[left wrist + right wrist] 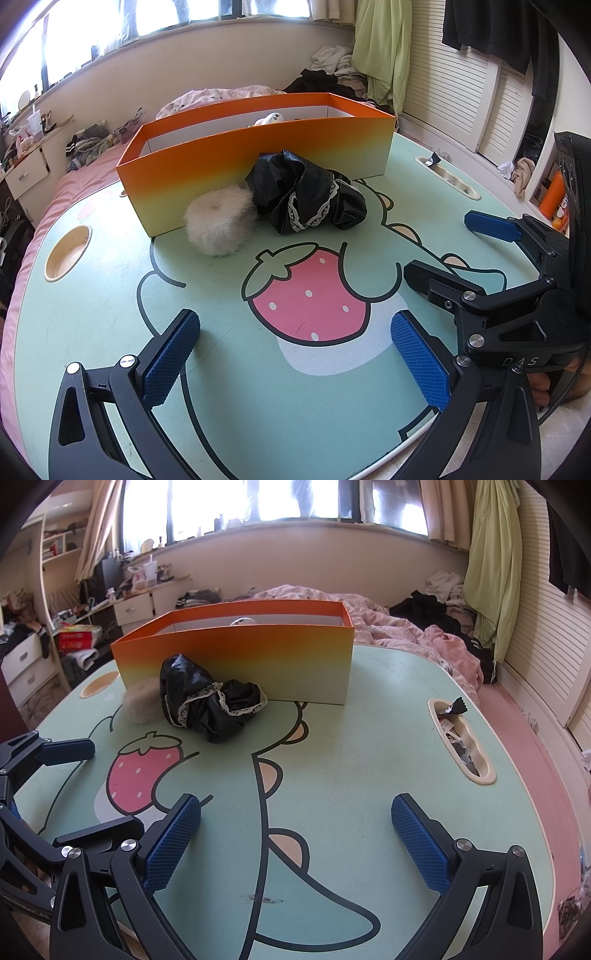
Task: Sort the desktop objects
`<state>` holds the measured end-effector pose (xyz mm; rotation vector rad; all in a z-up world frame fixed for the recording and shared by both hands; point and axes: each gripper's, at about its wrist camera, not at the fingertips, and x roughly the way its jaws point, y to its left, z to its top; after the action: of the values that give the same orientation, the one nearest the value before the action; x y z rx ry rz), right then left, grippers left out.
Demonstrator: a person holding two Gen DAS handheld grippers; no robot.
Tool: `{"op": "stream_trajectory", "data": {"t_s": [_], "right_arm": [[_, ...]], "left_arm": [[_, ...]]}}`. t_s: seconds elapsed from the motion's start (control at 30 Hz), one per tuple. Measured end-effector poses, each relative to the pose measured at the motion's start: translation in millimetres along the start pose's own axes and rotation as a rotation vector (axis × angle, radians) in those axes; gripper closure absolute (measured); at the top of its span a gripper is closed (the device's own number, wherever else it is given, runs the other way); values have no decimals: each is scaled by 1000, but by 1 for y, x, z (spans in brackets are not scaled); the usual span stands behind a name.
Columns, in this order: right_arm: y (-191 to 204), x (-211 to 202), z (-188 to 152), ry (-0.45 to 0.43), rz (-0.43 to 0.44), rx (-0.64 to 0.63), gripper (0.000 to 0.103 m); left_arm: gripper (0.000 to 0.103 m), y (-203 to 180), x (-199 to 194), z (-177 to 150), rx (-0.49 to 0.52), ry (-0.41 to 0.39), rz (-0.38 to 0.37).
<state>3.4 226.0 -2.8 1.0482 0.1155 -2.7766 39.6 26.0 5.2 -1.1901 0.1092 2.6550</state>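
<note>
An orange-to-cream cardboard box (255, 155) (236, 653) stands open-topped at the far side of the green cartoon table (110, 295) (369, 746). Against its front lie a fluffy cream ring (218, 223) (142, 703) and a crumpled black cloth with white lace trim (310, 195) (210, 701). A white object (269, 119) shows over the box's rim. My left gripper (295, 354) hovers open over the strawberry print, well short of both items. My right gripper (295, 834) is open over bare tabletop; the left view shows it (439, 247) at the right, also open.
A round cup recess (68, 254) sits at the table's left and an oval slot holding wrappers (461, 742) at its right. A pink bed with heaped clothes (424, 631) lies behind. Drawers and clutter (29, 664) stand to the left, slatted doors (546, 627) to the right.
</note>
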Motion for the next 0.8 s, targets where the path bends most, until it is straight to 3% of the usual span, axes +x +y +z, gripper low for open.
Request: {"op": "stream_trajectory", "data": {"t_s": [0.67, 0.8], "right_arm": [[1, -3, 4, -6, 8, -7, 0], [1, -3, 4, -10, 11, -10, 0]], "left_arm": [[0, 7, -4, 0, -12, 9, 11], [0, 19, -16, 1, -39, -26, 14]]}}
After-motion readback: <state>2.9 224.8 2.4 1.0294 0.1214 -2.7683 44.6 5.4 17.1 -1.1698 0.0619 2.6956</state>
